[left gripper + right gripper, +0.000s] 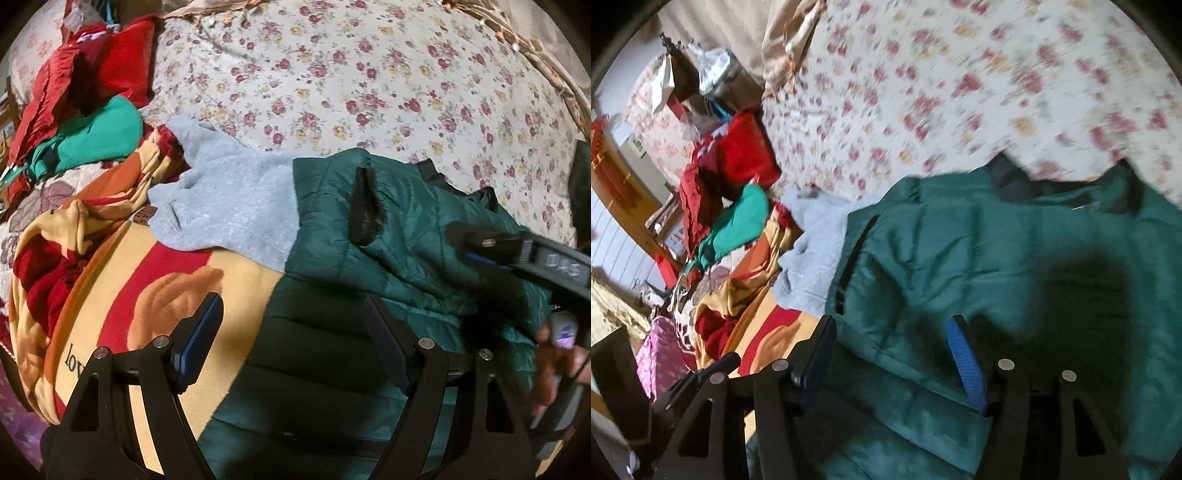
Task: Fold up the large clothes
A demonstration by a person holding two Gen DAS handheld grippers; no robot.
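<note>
Hovering both grippers, left [291, 343] and right [892, 354], jaws apart and empty, over green jacket [388, 229] lying partly doubled on bed [369, 74] (grey sleeve [236, 214] sticking out left), folding looking barely started, sleeve tuck and final folds remaining.

bedsheet: floral, cream with red and yellow roses [369, 74], fills upper half of both views; blurred in right wrist view
blanket: yellow, red and orange rose print [177, 295], lower left, letters "lov" visible at its edge
red fabric: crumpled heap [92, 70], upper left, on the bed edge
bright green garment: [99, 133], just below the red heap, touching it
pink patterned cloth: [661, 354], lower left of right wrist view
wooden furniture: [624, 192], far left edge, right wrist view
beige trim: [546, 70], upper right border of bed
</note>
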